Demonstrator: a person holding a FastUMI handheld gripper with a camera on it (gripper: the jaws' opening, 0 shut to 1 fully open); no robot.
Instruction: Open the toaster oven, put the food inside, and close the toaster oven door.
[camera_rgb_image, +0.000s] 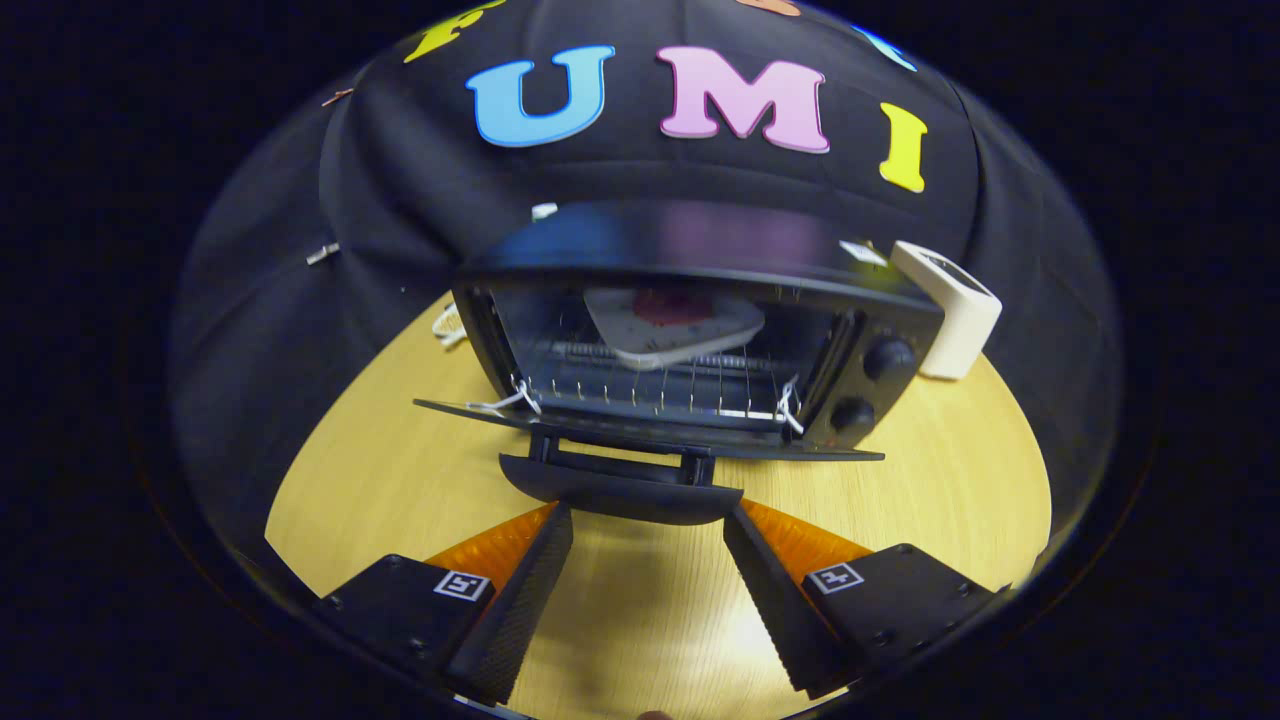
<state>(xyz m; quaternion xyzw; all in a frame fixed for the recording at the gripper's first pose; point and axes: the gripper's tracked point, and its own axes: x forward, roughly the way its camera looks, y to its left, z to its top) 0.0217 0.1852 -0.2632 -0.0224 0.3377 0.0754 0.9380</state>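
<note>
Just ahead of your spread gripper (648, 520), empty, black toaster oven's (700, 330) door (640, 430) lies flat toward you; white plate of food (675, 325) on rack; open light wood bench (400, 480) either side.

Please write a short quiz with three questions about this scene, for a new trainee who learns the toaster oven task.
1. True or false: the black toaster oven's drop-down glass door is open.
2. Where is the white plate with red food? A) on the light wooden table B) on the wire rack inside the oven C) between the fingers
3. Fill in: the black gripper with orange-backed fingers is ____, just before the door's black handle.

Key: 1 true; 2 B; 3 open, holding nothing.
</note>
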